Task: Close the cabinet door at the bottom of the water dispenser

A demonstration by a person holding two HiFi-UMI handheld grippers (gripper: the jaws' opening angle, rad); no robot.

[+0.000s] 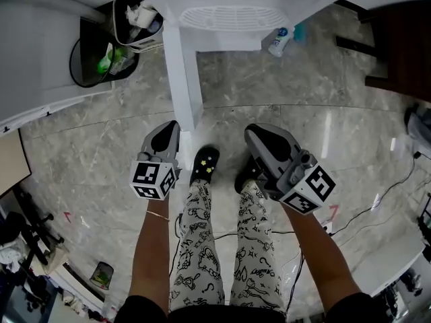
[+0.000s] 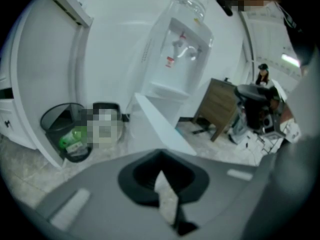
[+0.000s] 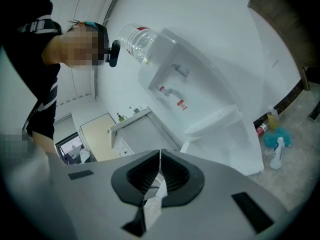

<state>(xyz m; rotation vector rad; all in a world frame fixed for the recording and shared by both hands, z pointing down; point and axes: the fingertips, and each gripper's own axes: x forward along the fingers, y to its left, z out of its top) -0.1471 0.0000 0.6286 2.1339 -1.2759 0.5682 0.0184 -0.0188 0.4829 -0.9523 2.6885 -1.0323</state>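
The white water dispenser (image 1: 229, 5) stands at the top of the head view, with a bottle (image 3: 137, 41) on top. Its bottom cabinet door (image 1: 183, 73) stands open and juts out toward me as a thin white panel. The left gripper view shows the door (image 2: 160, 126) edge-on. My left gripper (image 1: 168, 126) is shut and empty, just short of the door's free end. My right gripper (image 1: 254, 132) is also shut and empty, to the right of the door. In both gripper views the jaws touch, the left gripper (image 2: 161, 159) and the right gripper (image 3: 160, 156).
Two waste bins (image 1: 111, 42) stand left of the dispenser, beside a white appliance (image 1: 40, 52). A spray bottle (image 1: 277, 40) lies right of it. Dark wooden furniture (image 1: 401, 39) is at the far right. Cables (image 1: 377, 200) cross the marble floor. My feet (image 1: 204, 163) are between the grippers.
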